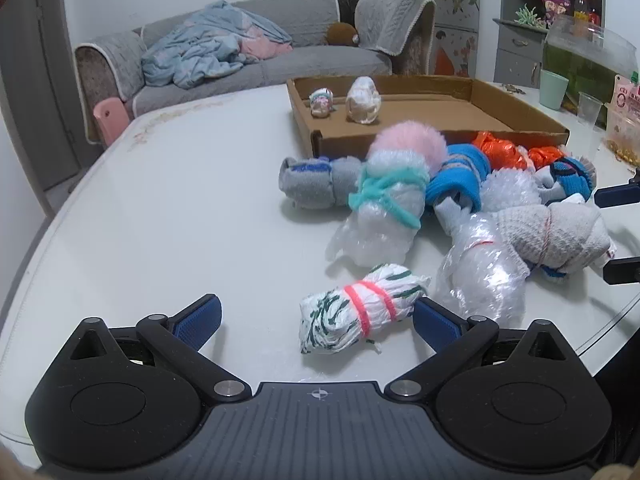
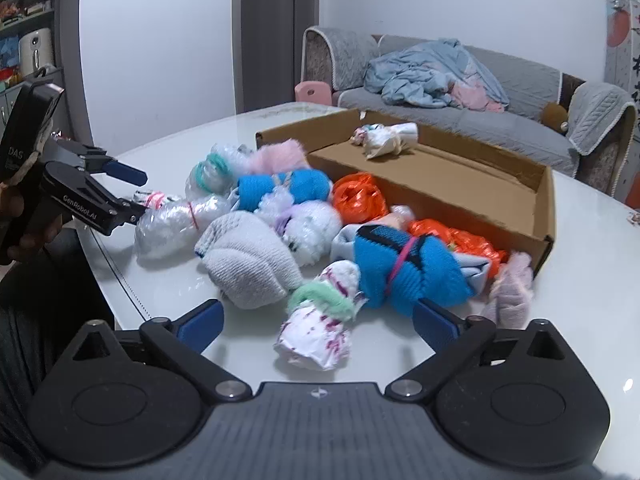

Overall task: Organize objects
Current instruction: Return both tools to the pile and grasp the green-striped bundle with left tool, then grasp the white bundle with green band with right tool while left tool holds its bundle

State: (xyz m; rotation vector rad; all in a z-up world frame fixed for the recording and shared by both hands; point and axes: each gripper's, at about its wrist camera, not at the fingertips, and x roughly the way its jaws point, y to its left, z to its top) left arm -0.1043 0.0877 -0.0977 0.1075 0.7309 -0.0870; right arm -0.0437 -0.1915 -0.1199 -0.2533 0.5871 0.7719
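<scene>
A heap of tied bundles of socks, bubble wrap and bags lies on the white table [image 1: 180, 200] in front of a shallow cardboard box [image 1: 440, 138]. Two small bundles [image 1: 321, 102] stand inside the box. My left gripper [image 1: 318, 318] is open around a white and green bundle with a pink band [image 1: 352, 316], which lies close to the right finger. My right gripper [image 2: 318, 316] is open over a white, purple-speckled bundle with a green band [image 2: 316, 328], beside a blue sock bundle [image 2: 400, 268]. The left gripper [image 2: 138, 194] also shows at the heap's left end.
A grey sofa [image 1: 320, 64] with a blue blanket stands beyond the table. A green cup [image 1: 553, 89], a clear plastic cup [image 1: 589, 109] and a snack bag stand at the far right. The table's near rim [image 2: 120, 276] runs by a person's hand [image 2: 24, 236].
</scene>
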